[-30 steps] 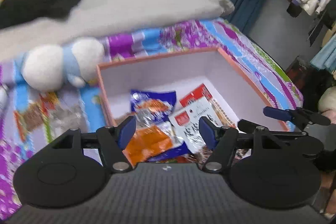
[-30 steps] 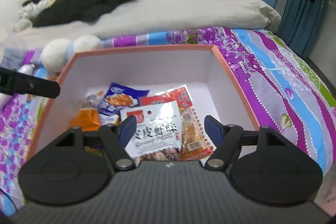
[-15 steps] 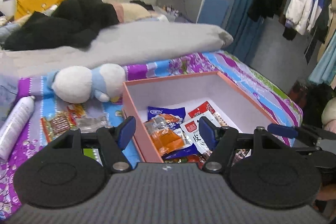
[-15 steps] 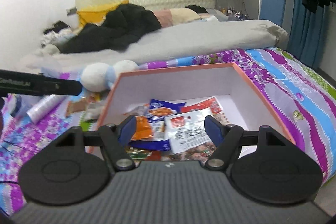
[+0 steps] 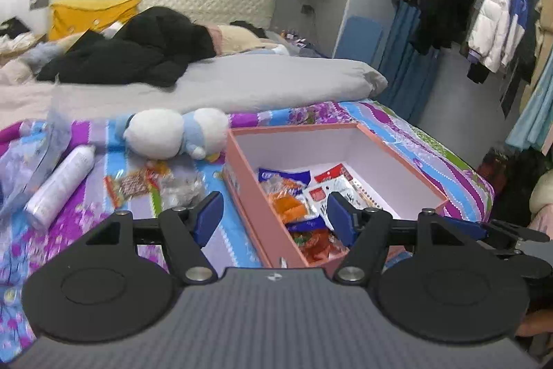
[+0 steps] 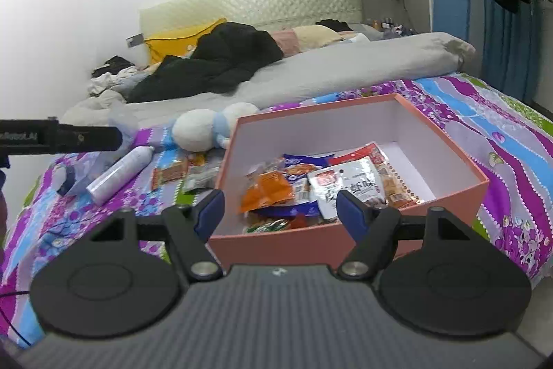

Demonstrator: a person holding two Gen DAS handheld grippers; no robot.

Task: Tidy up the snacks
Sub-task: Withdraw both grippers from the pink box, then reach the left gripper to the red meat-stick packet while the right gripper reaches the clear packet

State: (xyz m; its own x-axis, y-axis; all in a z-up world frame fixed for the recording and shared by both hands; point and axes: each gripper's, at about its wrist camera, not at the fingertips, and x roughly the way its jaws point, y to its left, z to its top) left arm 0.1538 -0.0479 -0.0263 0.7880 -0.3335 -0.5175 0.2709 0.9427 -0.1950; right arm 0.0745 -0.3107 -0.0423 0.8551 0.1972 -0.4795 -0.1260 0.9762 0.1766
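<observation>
Pink box (image 5: 249, 196) on the bed (image 5: 432, 147) holds the snacks (image 5: 300, 199); the left gripper (image 5: 274, 213) gapes empty, a plush (image 5: 172, 134) and bottle (image 5: 58, 185) leftward. Right view: right gripper (image 6: 280, 210) wide, empty, before the box (image 6: 345, 241); two packets (image 6: 186, 173) lie outside.

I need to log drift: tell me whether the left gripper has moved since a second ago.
Yes. The left gripper has drawn back and up from the pink box, which now sits smaller and further right in its view.
</observation>
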